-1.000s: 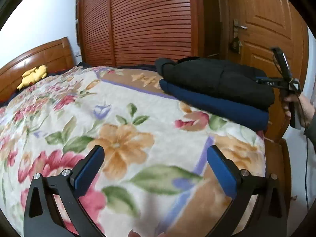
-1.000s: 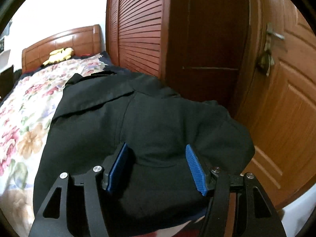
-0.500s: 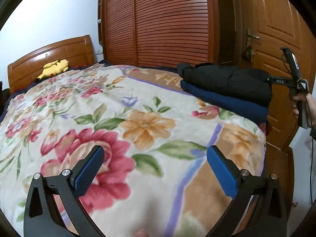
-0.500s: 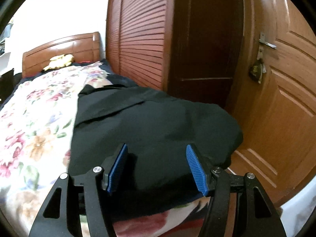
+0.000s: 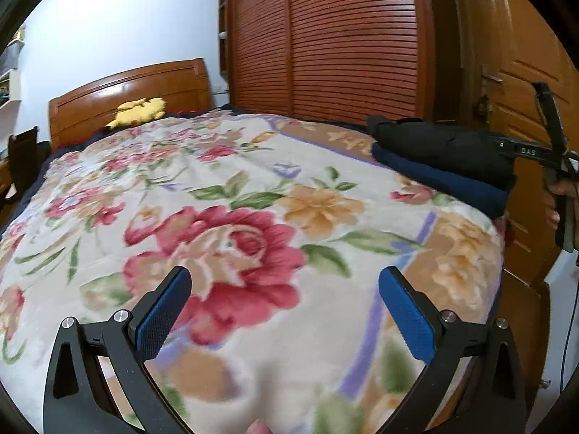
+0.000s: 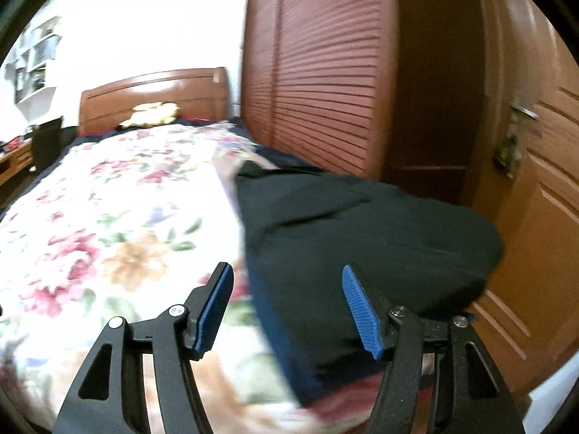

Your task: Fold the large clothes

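Observation:
A folded black garment lies on top of a folded navy garment at the bed's right foot corner. In the right wrist view the black garment fills the middle right, with the navy garment's edge under it. My left gripper is open and empty above the floral blanket, well left of the stack. My right gripper is open and empty, just short of the stack's near edge. Its body shows at the right edge of the left wrist view.
A wooden headboard and a yellow plush toy are at the far end of the bed. A slatted wardrobe and a wooden door stand close along the right side. A dark chair is at far left.
Both grippers have pulled back and up from the bed. The right gripper has drawn away from the black garment and swung left, so more blanket shows. Both stay open.

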